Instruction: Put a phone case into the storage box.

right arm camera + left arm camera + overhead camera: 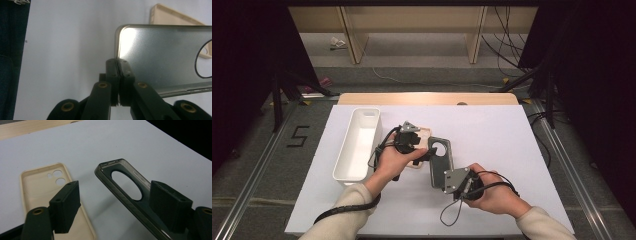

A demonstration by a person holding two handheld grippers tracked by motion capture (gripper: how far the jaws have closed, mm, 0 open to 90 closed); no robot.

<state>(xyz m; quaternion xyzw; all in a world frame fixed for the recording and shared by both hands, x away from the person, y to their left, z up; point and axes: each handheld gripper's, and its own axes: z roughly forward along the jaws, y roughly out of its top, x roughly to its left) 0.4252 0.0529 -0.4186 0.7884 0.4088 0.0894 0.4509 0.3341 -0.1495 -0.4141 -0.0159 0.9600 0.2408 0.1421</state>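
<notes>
Handover looks like the step in hand. The right gripper (446,176) has its jaws clenched on the near edge of the grey case (441,159), a smoky phone case with a big round camera hole, and holds it lifted off the white mat (492,145) near the table's middle. In the right gripper view the two pads meet tight over the case's rim, with the shell (162,57) stretching away from them.

The left gripper (117,205) comes in from the left with its jaws apart. In its own view the grey case (120,180) runs slantwise between the two pads; the right pad sits over the case's long edge, but I cannot tell whether it touches, and the left pad stands clear of it. So nothing is grasped on that side yet.

A beige case (422,136) lies flat on the mat under the left hand, just left of the grey one. A white bin (358,145) stands further left, well apart from both grippers.

Next, I judge, the left jaws must square up across the grey case's side rim and pinch it before the right lets go; a skewed bite on that thin rim could slip.
</notes>
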